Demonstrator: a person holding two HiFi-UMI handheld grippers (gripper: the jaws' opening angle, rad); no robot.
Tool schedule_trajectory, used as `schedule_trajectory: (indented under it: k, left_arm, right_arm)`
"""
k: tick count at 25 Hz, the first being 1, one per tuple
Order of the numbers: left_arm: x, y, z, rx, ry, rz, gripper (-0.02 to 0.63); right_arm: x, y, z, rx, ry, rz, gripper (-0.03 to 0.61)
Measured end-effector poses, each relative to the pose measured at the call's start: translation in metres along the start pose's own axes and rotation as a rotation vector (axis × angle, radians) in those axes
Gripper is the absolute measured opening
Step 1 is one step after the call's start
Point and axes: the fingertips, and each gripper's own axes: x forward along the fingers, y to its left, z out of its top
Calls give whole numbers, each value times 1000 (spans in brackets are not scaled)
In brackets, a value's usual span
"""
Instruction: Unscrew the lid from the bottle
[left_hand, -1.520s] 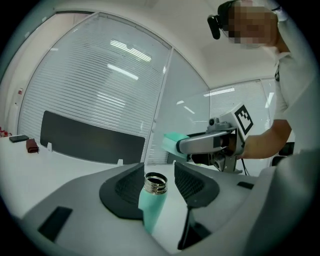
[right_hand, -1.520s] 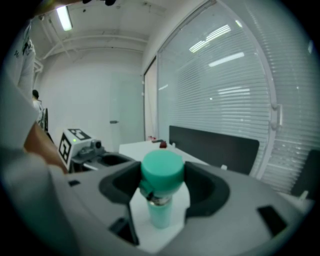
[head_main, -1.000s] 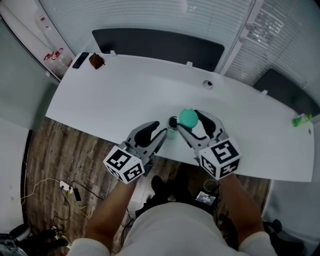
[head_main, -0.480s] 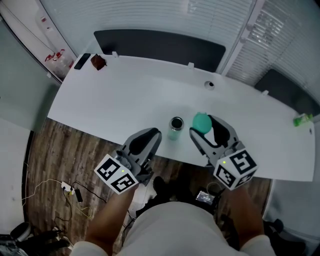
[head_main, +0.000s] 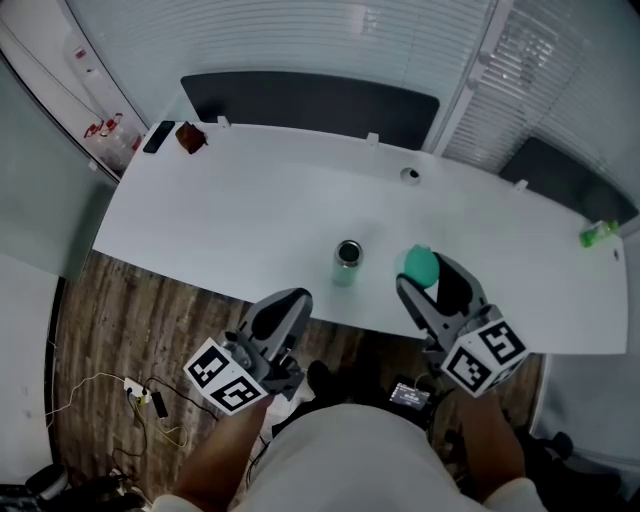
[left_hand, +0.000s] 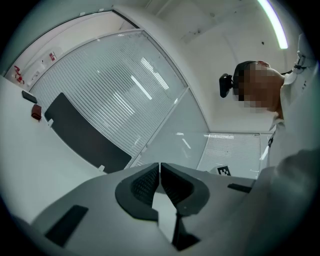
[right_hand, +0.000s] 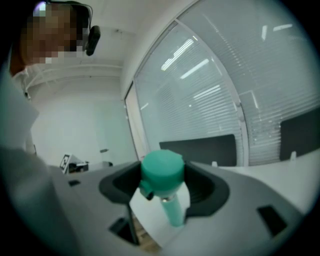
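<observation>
The bottle stands upright and open-topped on the white table, close to the front edge. To its right, my right gripper is shut on the green lid, held above the table edge. In the right gripper view the lid sits clamped between the jaws of the right gripper, with a green strap hanging below it. My left gripper hangs off the front of the table, left of and apart from the bottle. Its jaws are shut with nothing between them.
At the table's far left corner lie a black device and a brown object. A small round fitting sits near the back edge and a green item at the far right. Cables lie on the wooden floor.
The left gripper has drawn back from the bottle towards the person and shut. The right gripper has carried the green lid off the bottle to the right.
</observation>
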Motion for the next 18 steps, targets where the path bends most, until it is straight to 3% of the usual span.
schedule_trajectory:
  k: [8, 18]
  left_arm:
    - [-20, -5, -2, -98, -1, -24, 26]
    - [-48, -8, -8, -143, 35, -60, 26]
  right_arm:
    - [-19, 2, -9, 87, -25, -43, 284]
    - [-41, 13, -38, 196, -43, -101, 284]
